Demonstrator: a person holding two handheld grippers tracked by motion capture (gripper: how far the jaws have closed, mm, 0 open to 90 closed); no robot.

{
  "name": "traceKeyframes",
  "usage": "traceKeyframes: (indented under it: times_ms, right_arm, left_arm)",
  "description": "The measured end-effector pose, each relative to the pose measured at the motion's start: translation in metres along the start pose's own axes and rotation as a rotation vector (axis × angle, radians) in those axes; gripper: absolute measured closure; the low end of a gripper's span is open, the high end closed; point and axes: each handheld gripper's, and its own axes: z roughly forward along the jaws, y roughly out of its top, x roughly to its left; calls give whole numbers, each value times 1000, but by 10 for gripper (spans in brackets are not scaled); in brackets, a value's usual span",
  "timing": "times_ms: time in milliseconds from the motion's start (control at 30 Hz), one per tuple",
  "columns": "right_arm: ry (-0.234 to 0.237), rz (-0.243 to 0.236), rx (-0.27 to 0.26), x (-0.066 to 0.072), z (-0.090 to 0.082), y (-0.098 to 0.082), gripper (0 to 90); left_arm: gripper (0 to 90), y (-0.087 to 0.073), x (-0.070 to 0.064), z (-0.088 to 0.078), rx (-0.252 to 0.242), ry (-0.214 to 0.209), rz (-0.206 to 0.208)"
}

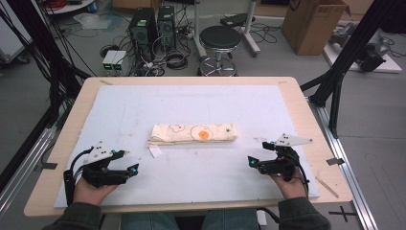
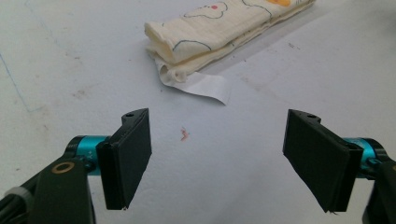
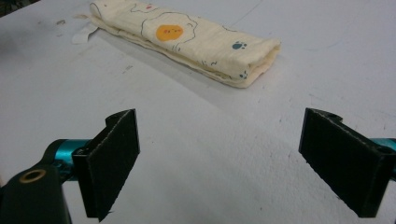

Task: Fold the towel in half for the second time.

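Between and beyond both wide-spread grippers lies the folded cloth [image 1: 193, 134], untouched.

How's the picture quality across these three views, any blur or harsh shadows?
High view: soft and slightly grainy, even light, folded cloth readable. Left gripper view: cloth fairly sharp, faint shadow beside it. Right gripper view: near claw pads a little soft, cloth clear.
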Motion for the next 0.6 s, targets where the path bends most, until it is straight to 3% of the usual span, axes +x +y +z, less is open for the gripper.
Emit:
traceKeyframes:
  times_ms: [600]
  right_arm:
    - [10,1,29,6,-3,-17,118]
  left_arm:
    - [233,-9,-5,0,-9,-8,13]
